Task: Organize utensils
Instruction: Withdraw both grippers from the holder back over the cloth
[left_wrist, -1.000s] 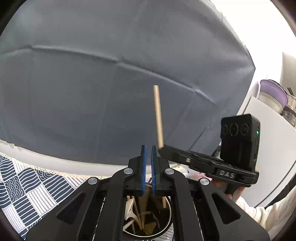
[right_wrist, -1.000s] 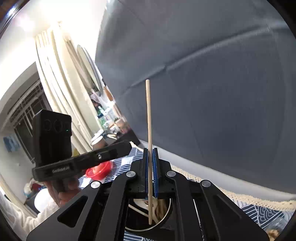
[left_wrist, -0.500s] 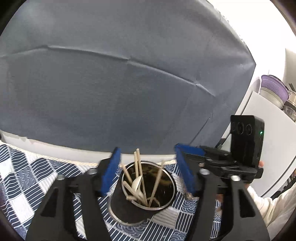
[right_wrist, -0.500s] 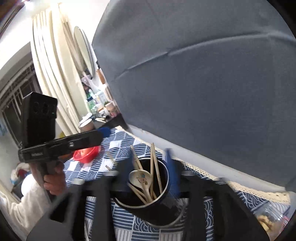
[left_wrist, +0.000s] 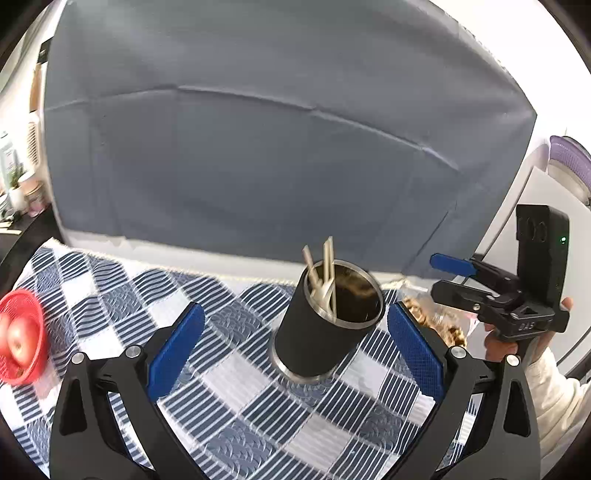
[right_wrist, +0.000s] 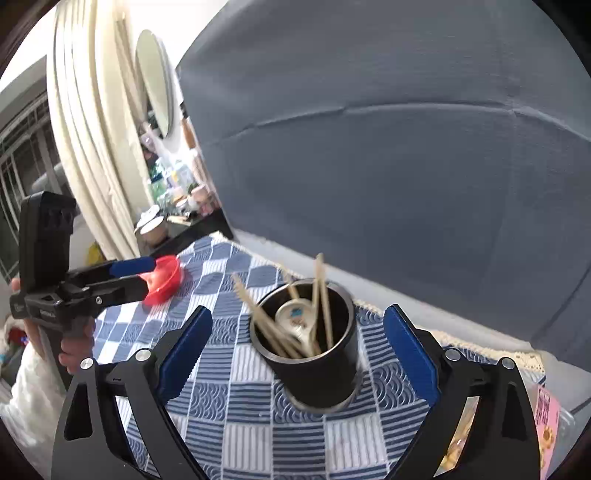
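Fingers on both my grippers opening wide, nothing between the pads; chopsticks now dropped in the cup.

Behind it all hangs the grey backdrop (left_wrist: 280, 147), over the blue checked cloth (left_wrist: 229, 398) on the counter. My left gripper (left_wrist: 295, 350) and right gripper (right_wrist: 297, 354), both clamped shut a second ago, each on an upright chopstick above the cup, now spread with blue fingers (left_wrist: 177, 347) either side of the black cup (right_wrist: 317, 362), touching nothing. The cup stands on the cloth, farther off than before. Inside it lean the chopsticks (right_wrist: 321, 295) and a white spoon (right_wrist: 297, 317). A red basket (left_wrist: 20, 332) sits at the cloth's left edge.
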